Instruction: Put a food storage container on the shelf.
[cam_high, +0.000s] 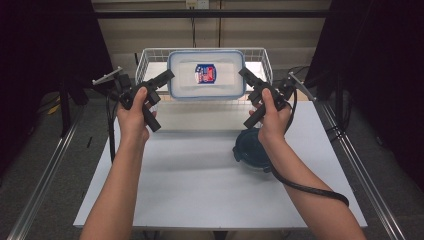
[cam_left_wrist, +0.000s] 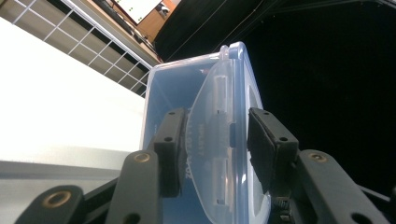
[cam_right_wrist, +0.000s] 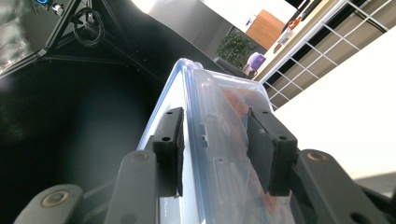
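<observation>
above the wire basket (cam_high: 150, 56) at the table's (cam_high: 200, 185) far edge, you hold the clear lidded container (cam_high: 206, 74) level, left tool (cam_high: 167, 76) and right tool (cam_high: 244, 74) each clamped on an end for balance.

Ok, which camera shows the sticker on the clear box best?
The high view: the sticker faces that camera on the lid of the box. The right gripper view catches a red blur through the plastic; the left gripper view gives the box's end, edge-on.
</observation>
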